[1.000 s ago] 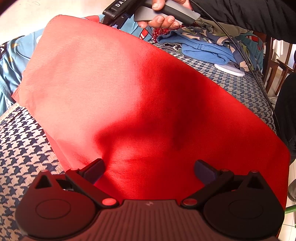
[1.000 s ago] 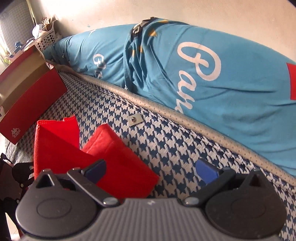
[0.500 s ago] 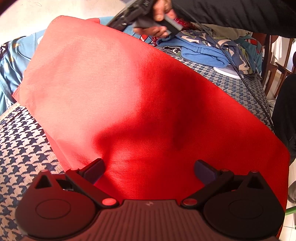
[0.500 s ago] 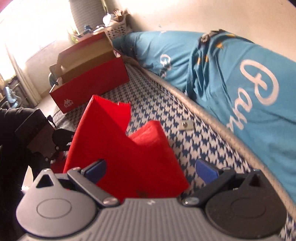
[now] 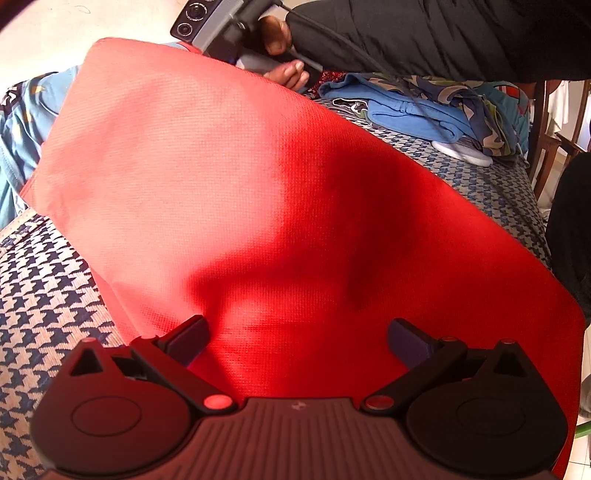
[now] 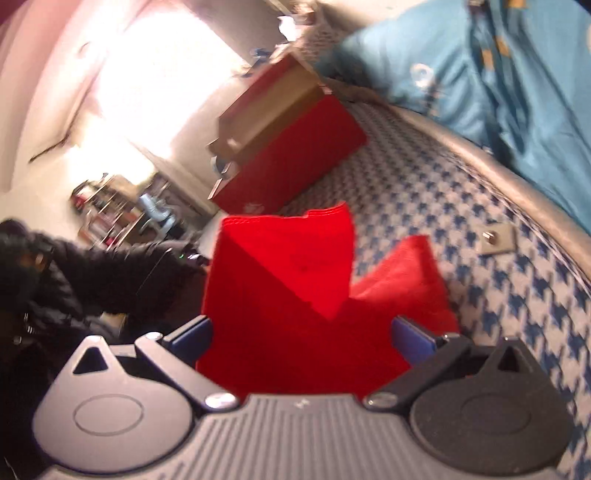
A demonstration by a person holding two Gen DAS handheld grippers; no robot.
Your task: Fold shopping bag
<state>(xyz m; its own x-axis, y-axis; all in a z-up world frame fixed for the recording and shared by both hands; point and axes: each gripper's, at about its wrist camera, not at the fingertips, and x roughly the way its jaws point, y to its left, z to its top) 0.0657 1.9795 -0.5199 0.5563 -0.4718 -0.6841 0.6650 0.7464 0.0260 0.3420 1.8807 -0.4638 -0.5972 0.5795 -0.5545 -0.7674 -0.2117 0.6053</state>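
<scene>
Your left gripper [image 5: 297, 338] has its two dark fingers spread wide apart, and nothing is between them. It hovers low over the red non-woven fabric shopping bag [image 5: 258, 206], which lies broad and flat on the blue-and-white houndstooth bed cover [image 5: 44, 306]. The far left part of the bag is in bright light and looks pale pink; the near part is in shadow and is deep red.

At the far edge of the bag, in the left wrist view, you see your other hand [image 5: 284, 70] in a black padded sleeve [image 5: 443, 37], holding the grey handle of the right gripper [image 5: 210, 26] just beyond the bag.

In the right wrist view, the right gripper [image 6: 301, 339] is also released, with its blue-padded fingers [image 6: 192, 338] wide apart on both sides of the red fabric. They do not pinch it. Here one corner of the bag [image 6: 291, 273] is raised and folded over. This picture is blurred.

Behind the bag stands an open red cardboard shoe box [image 6: 291, 147] on the bed cover. A small square metal piece [image 6: 496, 240] lies on the cover to the right, well apart from the bag. A light blue cloth with printed letters [image 6: 517, 85] lies along the far edge of the bed.
</scene>
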